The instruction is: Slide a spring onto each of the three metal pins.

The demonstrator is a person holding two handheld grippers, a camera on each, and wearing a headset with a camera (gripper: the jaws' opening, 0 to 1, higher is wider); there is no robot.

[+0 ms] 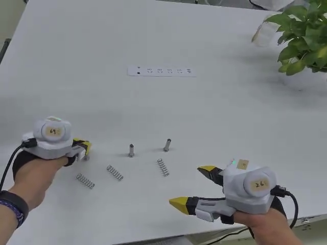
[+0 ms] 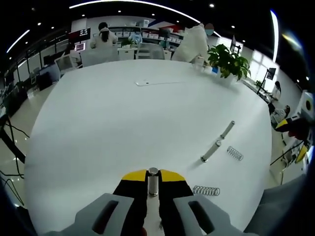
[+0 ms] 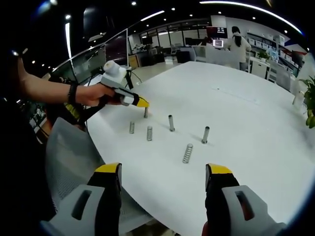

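Yellow-tipped left gripper (image 2: 153,176) has its fingers pinching a short upright silver metal pin (image 2: 153,183) on the white bench (image 1: 204,112), right gripper (image 3: 163,169) fingers spread wide

My right gripper (image 1: 193,188) gapes wide beside three springs (image 1: 115,172) lying flat. Two pins (image 1: 131,150) stand upright behind them, and my left gripper (image 1: 84,148) pinches a third pin (image 1: 86,156).

On the table (image 1: 214,112), two pins (image 1: 131,150) stand side by side, with a third pin (image 2: 153,181) left of them. Three springs (image 1: 115,172) lie just before the pins. A power strip (image 1: 161,71) lies behind, and a plant (image 1: 304,35) stands far right.
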